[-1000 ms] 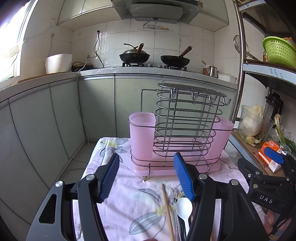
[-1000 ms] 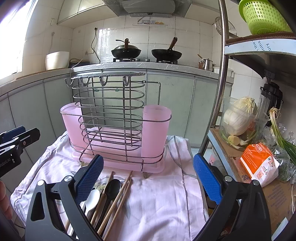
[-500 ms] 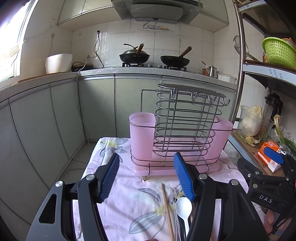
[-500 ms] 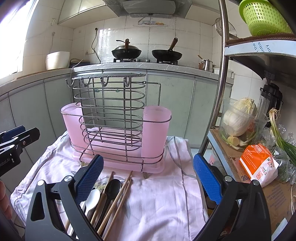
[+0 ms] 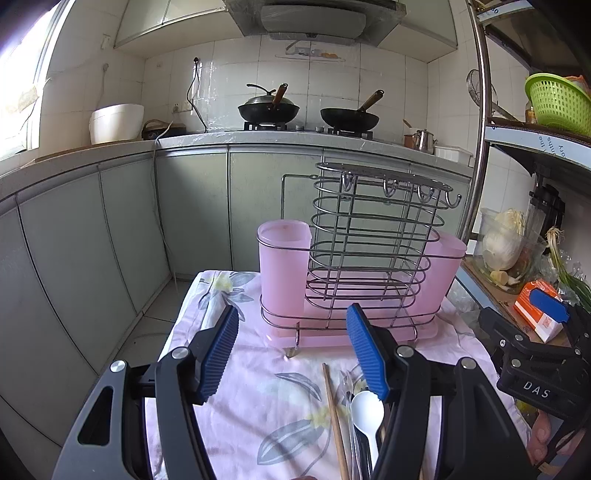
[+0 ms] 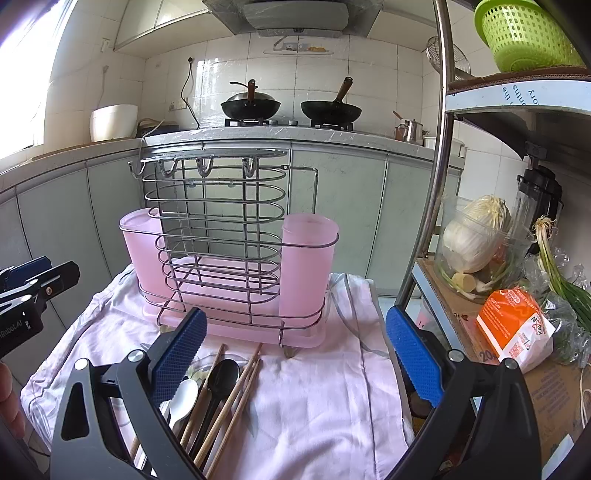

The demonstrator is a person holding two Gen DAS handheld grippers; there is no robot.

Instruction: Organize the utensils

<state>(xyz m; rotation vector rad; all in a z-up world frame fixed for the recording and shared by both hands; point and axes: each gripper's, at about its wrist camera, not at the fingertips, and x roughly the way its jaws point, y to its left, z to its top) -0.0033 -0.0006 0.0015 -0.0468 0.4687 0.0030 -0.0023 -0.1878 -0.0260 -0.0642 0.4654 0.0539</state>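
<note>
A wire utensil rack [image 5: 369, 236] [image 6: 214, 229] with two pink cups [image 5: 282, 269] [image 6: 306, 266] stands on a pink floral cloth [image 5: 266, 398]. In front of it lie wooden chopsticks [image 6: 236, 398] [image 5: 334, 417], a white spoon [image 6: 183, 398] [image 5: 367, 410] and a black spoon [image 6: 221, 376]. My left gripper [image 5: 295, 354] hovers open above the cloth, left of the utensils. My right gripper [image 6: 295, 354] is open too, its left finger [image 6: 177, 358] over the utensil pile. Neither holds anything.
A metal shelf pole [image 6: 428, 206] rises at the right, with a cabbage tub [image 6: 476, 247], an orange packet [image 6: 513, 328] and a green basket [image 6: 524, 33] on the shelves. Two woks [image 5: 269, 109] sit on the counter behind. A hand [image 6: 9, 402] shows at the left edge.
</note>
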